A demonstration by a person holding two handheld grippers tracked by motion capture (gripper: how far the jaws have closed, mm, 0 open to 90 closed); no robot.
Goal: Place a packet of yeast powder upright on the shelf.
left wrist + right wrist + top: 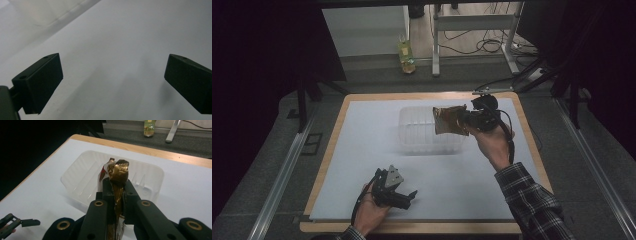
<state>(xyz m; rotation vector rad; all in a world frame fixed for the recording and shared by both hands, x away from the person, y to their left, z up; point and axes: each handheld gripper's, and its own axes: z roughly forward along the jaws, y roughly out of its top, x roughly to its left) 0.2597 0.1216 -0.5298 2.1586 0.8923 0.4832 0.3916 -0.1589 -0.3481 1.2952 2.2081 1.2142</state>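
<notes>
A crumpled brown-gold wrapper [449, 120] hangs over the right end of a clear plastic tray [412, 131] in the middle of the white table. My right gripper [467, 120] is shut on the wrapper and points left. In the right gripper view the wrapper [119, 172] sticks up from between the closed jaws, above the ribbed tray [82, 173]. My left gripper [409, 196] rests low near the table's front edge, held in a hand. Its jaws stand wide apart with nothing between them; one fingertip [41, 81] shows at the left over bare white table.
The white table surface [362, 165] has a wooden rim. Beyond the far edge, a yellow-green bottle [406, 56] stands on the dark floor, near a white metal frame [472, 22] and cables. Metal rails run along both sides of the table.
</notes>
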